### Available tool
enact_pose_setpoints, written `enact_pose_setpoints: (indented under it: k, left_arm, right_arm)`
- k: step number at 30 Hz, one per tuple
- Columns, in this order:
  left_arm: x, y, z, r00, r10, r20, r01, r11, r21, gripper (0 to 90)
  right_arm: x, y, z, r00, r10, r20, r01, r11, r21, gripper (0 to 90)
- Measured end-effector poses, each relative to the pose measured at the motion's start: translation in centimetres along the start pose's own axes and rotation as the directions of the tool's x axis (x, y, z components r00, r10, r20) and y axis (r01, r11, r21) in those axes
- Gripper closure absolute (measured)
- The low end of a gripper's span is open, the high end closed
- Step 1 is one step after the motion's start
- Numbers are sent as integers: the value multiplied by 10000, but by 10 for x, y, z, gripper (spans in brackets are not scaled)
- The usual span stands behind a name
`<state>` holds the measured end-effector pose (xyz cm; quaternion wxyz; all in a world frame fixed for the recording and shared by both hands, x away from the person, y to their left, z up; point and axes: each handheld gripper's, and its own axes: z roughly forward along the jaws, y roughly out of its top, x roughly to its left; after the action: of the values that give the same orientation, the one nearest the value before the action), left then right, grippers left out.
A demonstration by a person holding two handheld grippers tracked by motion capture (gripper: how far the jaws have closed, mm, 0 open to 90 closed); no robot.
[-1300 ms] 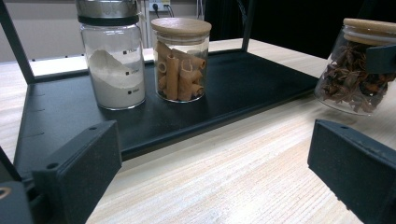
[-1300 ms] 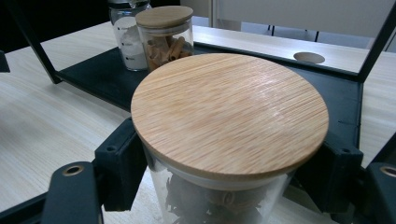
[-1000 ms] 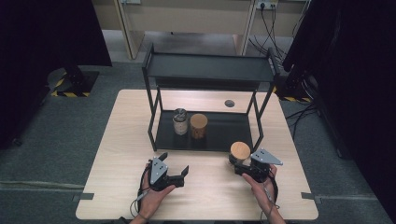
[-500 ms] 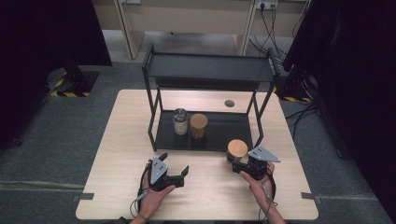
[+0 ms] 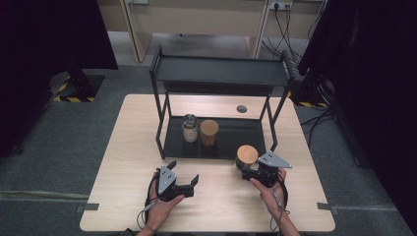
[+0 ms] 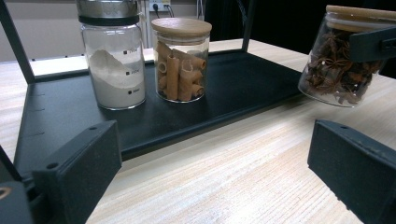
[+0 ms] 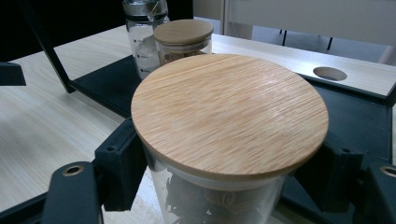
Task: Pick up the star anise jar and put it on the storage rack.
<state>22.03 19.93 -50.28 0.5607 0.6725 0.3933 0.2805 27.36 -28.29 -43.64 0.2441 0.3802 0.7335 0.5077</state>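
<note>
Since a second ago, the star-anise jar has edged a little towards the rack in the right gripper's hold, while the left gripper has kept its place. On the left of the high view, the left gripper rests on the wooden table in front of the black rack, its jaws spread apart with nothing between them; its own view shows bare tabletop between the two black jaws. On the rack's lower shelf stand a jar of white powder with a metal lid and, just beside it to the right, a pasta jar with a wooden lid. Farther right, the right gripper is clamped on the star-anise jar just below its wooden lid, holding it at the shelf's front right corner, slightly tilted and raised off the table in the left gripper view. A round hole sits in the tabletop behind the rack.
</note>
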Motion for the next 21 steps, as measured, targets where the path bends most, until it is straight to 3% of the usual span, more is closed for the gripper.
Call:
enact_pose_setpoints:
  k: [21]
  left_arm:
    - [0, 0, 0, 10000, -13, 12, 13, 10000, -4, 23]
  right_arm:
    - [2, 12, 16, 10000, -7, -56, 7, 10000, -37, 258]
